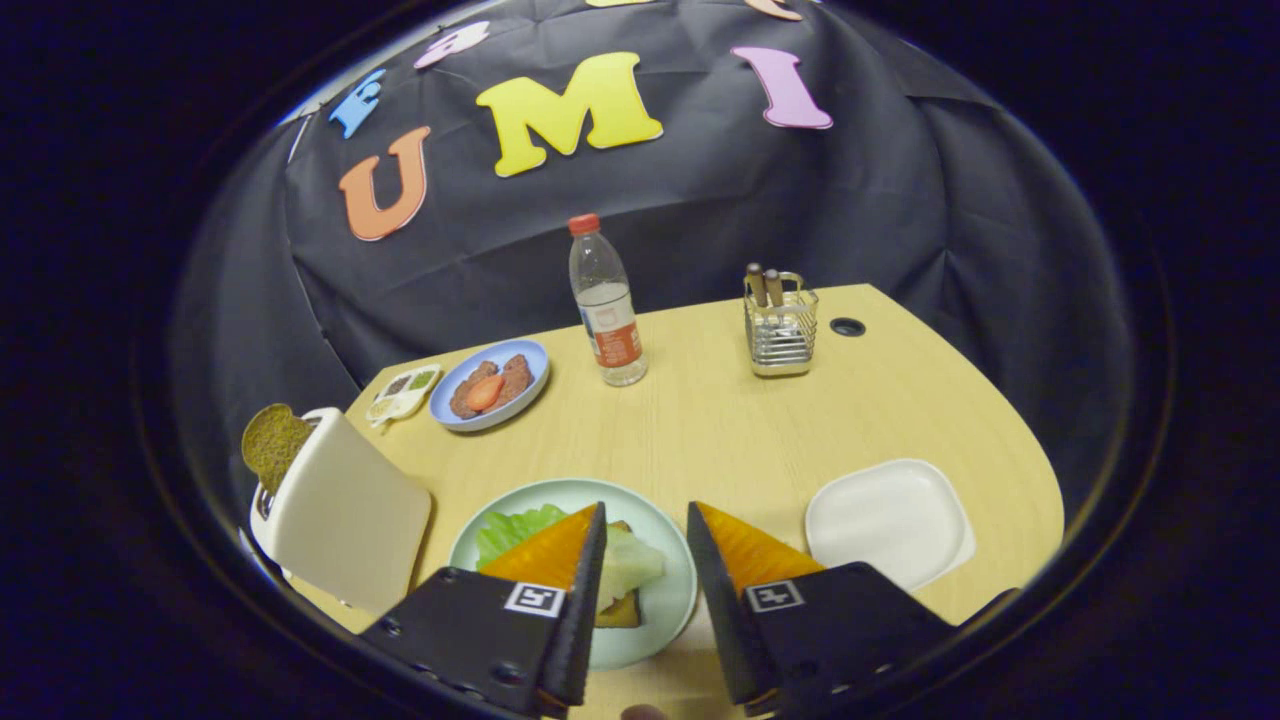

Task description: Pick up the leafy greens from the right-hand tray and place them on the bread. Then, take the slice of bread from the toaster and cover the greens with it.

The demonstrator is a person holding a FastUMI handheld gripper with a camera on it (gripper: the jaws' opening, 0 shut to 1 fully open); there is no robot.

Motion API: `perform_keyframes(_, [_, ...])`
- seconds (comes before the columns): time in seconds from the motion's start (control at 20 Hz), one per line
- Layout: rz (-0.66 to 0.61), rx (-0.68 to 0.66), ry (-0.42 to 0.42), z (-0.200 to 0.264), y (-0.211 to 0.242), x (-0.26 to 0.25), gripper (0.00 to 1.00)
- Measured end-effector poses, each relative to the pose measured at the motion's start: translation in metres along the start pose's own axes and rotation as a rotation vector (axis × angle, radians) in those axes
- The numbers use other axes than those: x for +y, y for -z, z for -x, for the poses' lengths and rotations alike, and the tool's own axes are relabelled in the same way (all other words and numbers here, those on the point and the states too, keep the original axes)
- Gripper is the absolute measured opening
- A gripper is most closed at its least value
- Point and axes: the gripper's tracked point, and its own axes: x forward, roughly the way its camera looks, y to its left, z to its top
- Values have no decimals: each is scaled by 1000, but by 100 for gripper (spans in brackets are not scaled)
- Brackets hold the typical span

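Observation:
My gripper [645, 512] is open above the near edge of the table, nothing between its fingers. Just below and left of the fingertips a pale green plate [672, 585] holds a bread slice [618, 608] with leafy greens [515, 530] lying on it; the left finger hides part of both. Left of the plate a white toaster [340, 515] stands with a brown bread slice [272, 445] sticking up from its slot. To the right of the fingers sits a white square tray [888, 520] with nothing on it.
A blue plate [520, 398] with meat patties and a red slice sits beyond the toaster, beside a small condiment dish [403, 393]. A water bottle [607, 300] and a wire utensil holder [780, 325] stand at the back. A cable hole [847, 327] marks the far right corner.

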Motion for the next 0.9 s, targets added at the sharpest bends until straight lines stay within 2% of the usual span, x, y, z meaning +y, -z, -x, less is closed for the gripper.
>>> perform_keyframes(0.25, [124,-190,28,58,-63,-15,98])
perform_keyframes(0.6, [207,-317,5,131,-93,25,96])
perform_keyframes(0.75, [213,-340,21,151,-91,63,96])
perform_keyframes(0.9, [188,-351,16,161,-83,123,96])
